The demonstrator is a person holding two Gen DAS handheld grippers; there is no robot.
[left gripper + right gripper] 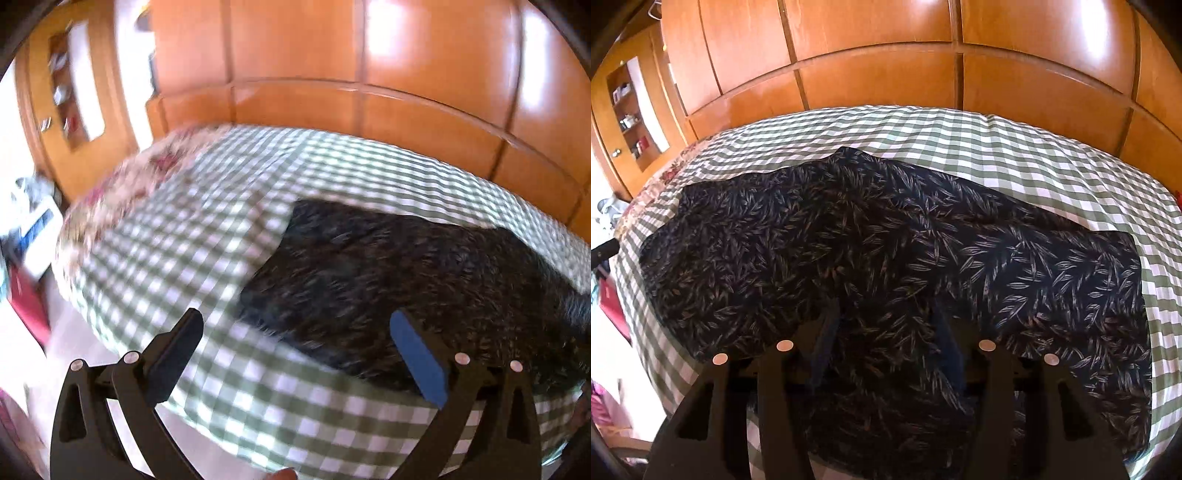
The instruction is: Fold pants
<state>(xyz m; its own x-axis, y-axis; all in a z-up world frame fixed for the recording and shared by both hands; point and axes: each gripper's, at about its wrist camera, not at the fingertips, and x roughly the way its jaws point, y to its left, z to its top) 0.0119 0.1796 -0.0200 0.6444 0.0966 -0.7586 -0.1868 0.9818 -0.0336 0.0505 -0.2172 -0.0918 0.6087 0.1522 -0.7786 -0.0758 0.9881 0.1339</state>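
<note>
Left wrist view, motion-blurred: one left gripper [295, 332], jaws spread wide with nothing between them, over the near edge of one bed [258, 406] covered in a green-and-white check sheet. Two fingers [417, 354] show, the one on the picture's right with a blue pad facing in. One pair of dark leaf-print pants [406, 266] lies on the sheet, running from mid-bed toward the bed's right edge; the blue-padded finger is in front of the fabric's near edge, contact not clear. One floral cover [122, 184] sits at the bed's far left corner. One orange wood wardrobe [295, 55] runs behind the bed's far edge.

Right wrist view, sharp: one right gripper [884, 325] low at the near edge of the bed, jaws partly parted, pants [868, 229] fabric bunched up between the two fingers [825, 343]; pressing or only straddling, cannot tell. Pants spread flat across most of the bed's width, one end near the left edge, the other reaching toward the right edge, near part draping over the near edge. One open shelf niche [631, 107] in the wardrobe at left with small items, too small to count.
</note>
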